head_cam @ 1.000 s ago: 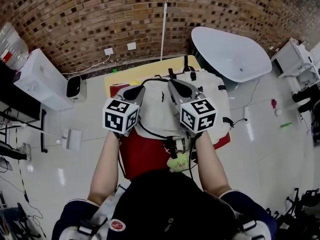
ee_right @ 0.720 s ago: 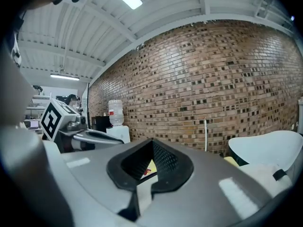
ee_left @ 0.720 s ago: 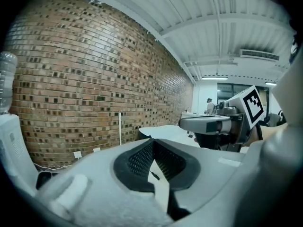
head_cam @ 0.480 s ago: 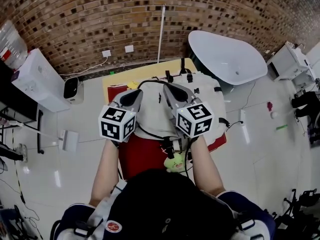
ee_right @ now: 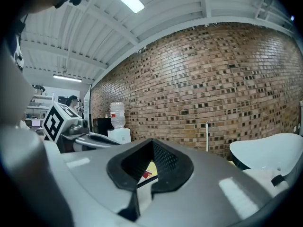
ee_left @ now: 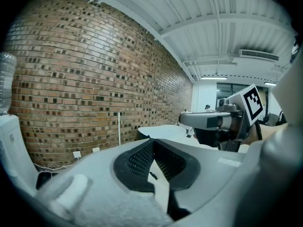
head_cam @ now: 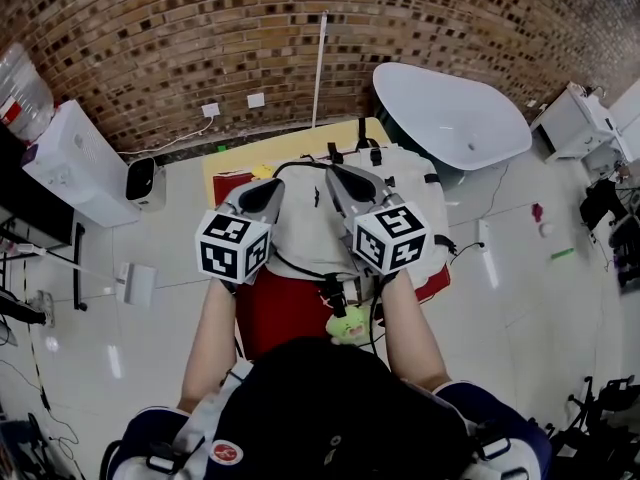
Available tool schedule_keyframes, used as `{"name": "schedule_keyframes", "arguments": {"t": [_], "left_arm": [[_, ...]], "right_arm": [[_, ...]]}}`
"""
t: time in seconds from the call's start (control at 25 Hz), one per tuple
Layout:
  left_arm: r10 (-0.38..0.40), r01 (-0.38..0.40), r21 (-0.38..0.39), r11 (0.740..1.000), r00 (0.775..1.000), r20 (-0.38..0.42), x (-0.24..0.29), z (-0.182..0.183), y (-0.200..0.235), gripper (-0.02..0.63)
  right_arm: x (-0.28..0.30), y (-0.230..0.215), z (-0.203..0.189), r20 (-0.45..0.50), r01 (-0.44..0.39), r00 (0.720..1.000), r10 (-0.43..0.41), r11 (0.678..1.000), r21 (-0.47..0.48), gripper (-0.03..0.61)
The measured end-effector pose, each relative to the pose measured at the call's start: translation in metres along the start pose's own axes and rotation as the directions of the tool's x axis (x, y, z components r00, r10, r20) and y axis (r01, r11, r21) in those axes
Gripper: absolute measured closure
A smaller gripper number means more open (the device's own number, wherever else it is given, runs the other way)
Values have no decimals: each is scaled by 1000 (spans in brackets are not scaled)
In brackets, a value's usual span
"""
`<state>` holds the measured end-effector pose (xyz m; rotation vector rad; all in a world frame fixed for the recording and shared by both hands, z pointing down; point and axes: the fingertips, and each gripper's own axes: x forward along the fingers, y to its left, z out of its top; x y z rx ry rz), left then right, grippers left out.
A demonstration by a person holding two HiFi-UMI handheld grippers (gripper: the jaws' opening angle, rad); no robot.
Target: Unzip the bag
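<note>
A cream-white backpack lies flat on a red cloth over a yellow table. Black straps and a cord run across it, and a small green plush toy hangs at its near end. Both grippers hover above the bag, side by side and pointing away from me. My left gripper is shut with nothing between its fingers, its tip over the bag's far left part. My right gripper is also shut and empty, over the bag's far middle. In the gripper views the dark pads meet.
A brick wall runs along the back with a white pole leaning on it. A large white tub-shaped seat stands at the right of the table. A water dispenser and a small white appliance stand at the left on the glossy floor.
My left gripper has lifted a little above the bag. The right gripper has stayed where it was. Both remain shut and empty.
</note>
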<state>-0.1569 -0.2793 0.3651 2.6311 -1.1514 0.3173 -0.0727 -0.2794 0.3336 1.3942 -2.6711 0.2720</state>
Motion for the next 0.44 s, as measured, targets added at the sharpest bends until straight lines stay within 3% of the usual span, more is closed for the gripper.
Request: {"name": "schedule_keyframes", "arguments": {"t": [0.44], "left_arm": [[-16,16,13,1000,1000,-17,3,-3,-4,611]], "right_arm": [[0,-2,2,3,-5,1000,5,1000,-5,574]]}}
